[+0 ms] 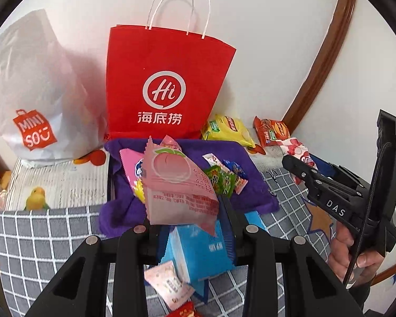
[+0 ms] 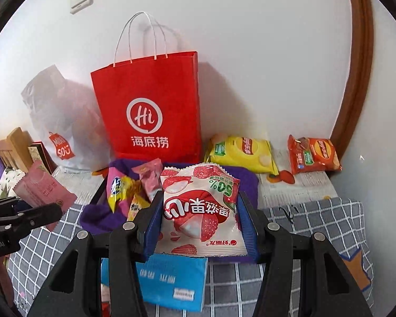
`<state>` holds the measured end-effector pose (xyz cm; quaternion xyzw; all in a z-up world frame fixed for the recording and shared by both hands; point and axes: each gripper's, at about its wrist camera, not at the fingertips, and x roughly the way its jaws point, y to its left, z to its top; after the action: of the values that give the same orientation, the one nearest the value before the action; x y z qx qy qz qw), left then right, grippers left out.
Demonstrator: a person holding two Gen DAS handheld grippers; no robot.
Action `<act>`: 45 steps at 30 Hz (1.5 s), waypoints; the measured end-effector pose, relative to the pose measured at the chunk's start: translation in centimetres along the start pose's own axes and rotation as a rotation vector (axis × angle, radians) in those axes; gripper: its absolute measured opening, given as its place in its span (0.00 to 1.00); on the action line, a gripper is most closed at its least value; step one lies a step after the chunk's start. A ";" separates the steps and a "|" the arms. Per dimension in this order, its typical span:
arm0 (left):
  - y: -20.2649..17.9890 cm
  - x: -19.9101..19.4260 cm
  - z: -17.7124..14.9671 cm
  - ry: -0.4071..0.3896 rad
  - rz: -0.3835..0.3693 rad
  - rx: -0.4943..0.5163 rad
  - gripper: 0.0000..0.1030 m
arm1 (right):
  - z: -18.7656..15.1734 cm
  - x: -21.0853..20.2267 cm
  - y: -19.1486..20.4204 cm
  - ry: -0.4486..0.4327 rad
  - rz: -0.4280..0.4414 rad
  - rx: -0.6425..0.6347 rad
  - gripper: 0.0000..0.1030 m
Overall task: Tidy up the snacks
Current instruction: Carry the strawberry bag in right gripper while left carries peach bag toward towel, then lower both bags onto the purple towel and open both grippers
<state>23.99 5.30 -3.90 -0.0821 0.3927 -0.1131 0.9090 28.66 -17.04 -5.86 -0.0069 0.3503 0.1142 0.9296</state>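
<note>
My left gripper (image 1: pixel 187 211) is shut on a pink peach snack packet (image 1: pixel 177 185) and holds it above a black box lined with purple cloth (image 1: pixel 253 190). That packet also shows in the right wrist view (image 2: pixel 43 187). My right gripper (image 2: pixel 199 219) is shut on a white and red lychee candy bag (image 2: pixel 200 211), also over the box; it shows at the right of the left wrist view (image 1: pixel 299 155). Small snack packets (image 2: pixel 126 185) lie in the box. A yellow chip bag (image 2: pixel 243 153) and an orange chip bag (image 2: pixel 312 155) lie by the wall.
A red paper bag (image 1: pixel 166 87) stands behind the box against the wall, a white MINISO bag (image 1: pixel 37 100) to its left. A blue packet (image 2: pixel 171 280) and a pink packet (image 1: pixel 169 282) lie on the grey checked cloth (image 2: pixel 316 227) in front. A brown curved frame (image 2: pixel 356 79) runs at right.
</note>
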 end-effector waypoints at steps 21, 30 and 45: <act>4.0 8.8 4.9 0.092 0.035 -0.046 0.32 | 2.7 10.4 -2.7 0.077 0.005 0.038 0.51; 5.3 12.2 3.7 0.217 0.073 -0.016 0.32 | 0.8 15.3 -4.2 0.212 -0.032 0.006 0.51; 4.5 15.1 2.6 0.372 0.061 0.040 0.32 | -0.2 16.5 -2.1 0.258 -0.013 -0.071 0.52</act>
<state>36.59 5.75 -13.69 -0.0298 0.5539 -0.1064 0.8252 40.97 -15.72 -16.93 -0.0570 0.4626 0.1186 0.8768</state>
